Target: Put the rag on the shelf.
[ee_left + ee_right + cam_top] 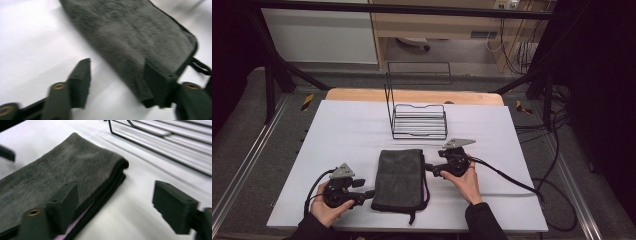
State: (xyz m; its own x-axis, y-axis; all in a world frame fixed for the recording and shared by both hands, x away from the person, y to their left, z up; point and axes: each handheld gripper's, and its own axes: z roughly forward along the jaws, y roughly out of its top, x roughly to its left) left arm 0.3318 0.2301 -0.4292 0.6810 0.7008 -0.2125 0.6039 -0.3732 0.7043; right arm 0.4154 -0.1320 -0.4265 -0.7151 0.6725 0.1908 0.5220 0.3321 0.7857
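Two grippers flank a folded grey towel (401,179) lying on the white table (337,135), before a wire rack (419,120), in the high view.

Left gripper view: left gripper (117,82) is seen spread, straddling the towel's hem.

Right gripper view: right gripper (116,206) is spread, one jaw over the folded edge. The towel is judged soft, light, limp; corners are best pinched.

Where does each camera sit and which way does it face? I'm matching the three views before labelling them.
High view: above the person's side, looking forward and down on the table; both hands and the left tongs and right tongs show.
Left gripper view: on the left tongs, looking along open jaws at the towel's edge.
Right gripper view: on the right tongs, jaws open, facing the towel's folded edge and the wire rack.
Shared: all three show the grey towel.
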